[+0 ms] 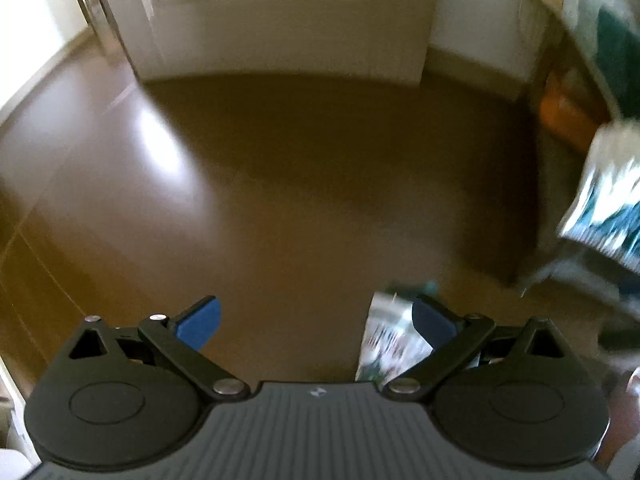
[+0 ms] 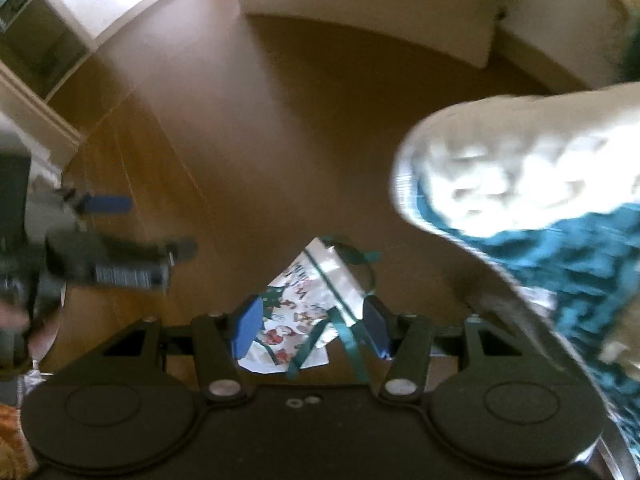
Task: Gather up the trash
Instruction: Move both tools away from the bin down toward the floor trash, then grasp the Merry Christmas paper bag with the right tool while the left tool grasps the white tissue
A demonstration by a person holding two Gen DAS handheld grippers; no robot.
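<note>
Both tongs hung over the floor (image 1: pixel 280 184) — left tongs (image 1: pixel 316 326) wide, empty; right tongs (image 2: pixel 310 330) apart astride a wrapper (image 2: pixel 296 320), unclamped.

The brown wooden floor (image 1: pixel 280 180) looks smooth and glossy, the printed white paper wrapper (image 2: pixel 296 320) carries shiny teal ribbon (image 2: pixel 344 336), and the black plastic gripper fingers (image 1: pixel 198 324) bear matt blue pads.

Our left gripper (image 1: pixel 316 322) is matte black with two blue pads (image 1: pixel 202 322) on its fingers. Flat black link bars run back to silver rivets (image 1: pixel 229 386), beside round black discs (image 1: pixel 108 402). Its grey ribbed body (image 1: pixel 316 432) bears a small white mark. Our right gripper (image 2: pixel 312 326) has the same black links, blue pads and silver rivets, with two small screws (image 2: pixel 303 401) on its dark body.
</note>
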